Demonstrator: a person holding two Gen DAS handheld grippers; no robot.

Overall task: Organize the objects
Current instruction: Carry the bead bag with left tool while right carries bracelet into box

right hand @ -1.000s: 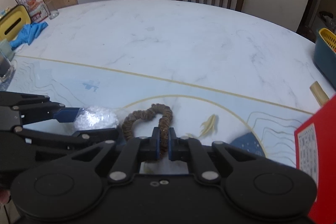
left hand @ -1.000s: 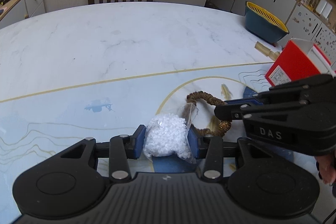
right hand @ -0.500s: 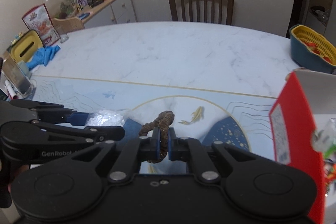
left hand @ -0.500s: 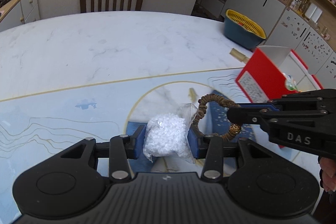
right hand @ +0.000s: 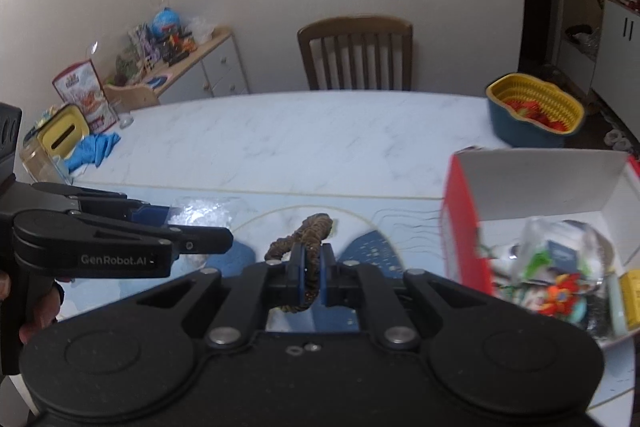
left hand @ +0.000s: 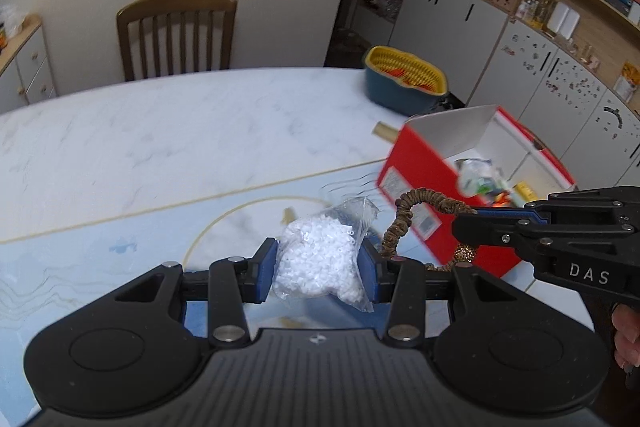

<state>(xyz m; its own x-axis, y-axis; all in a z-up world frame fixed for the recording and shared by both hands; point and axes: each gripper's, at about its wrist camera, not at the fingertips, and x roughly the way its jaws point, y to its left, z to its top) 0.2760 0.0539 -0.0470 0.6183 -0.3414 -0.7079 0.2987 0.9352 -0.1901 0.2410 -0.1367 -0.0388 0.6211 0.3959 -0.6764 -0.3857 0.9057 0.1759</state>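
While the left gripper [left hand: 318,269] pinches a bag of white beads [left hand: 322,259], the right gripper [right hand: 310,277] clamps a brown scrunchie [right hand: 304,233]. Just right of both stands an open red box [left hand: 424,183].

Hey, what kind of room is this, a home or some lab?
Most likely a home dining room. A marble-look dining table with a wooden chair at its far side, a sideboard cluttered with toys and snack packs, and wall cabinets and shelves full of household odds and ends all suggest it.

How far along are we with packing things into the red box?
Done: red box already holds several items. In hand: left gripper clamps the bag of white beads; right gripper pinches the brown hair tie, both lifted off the table. Left: dropping both in.
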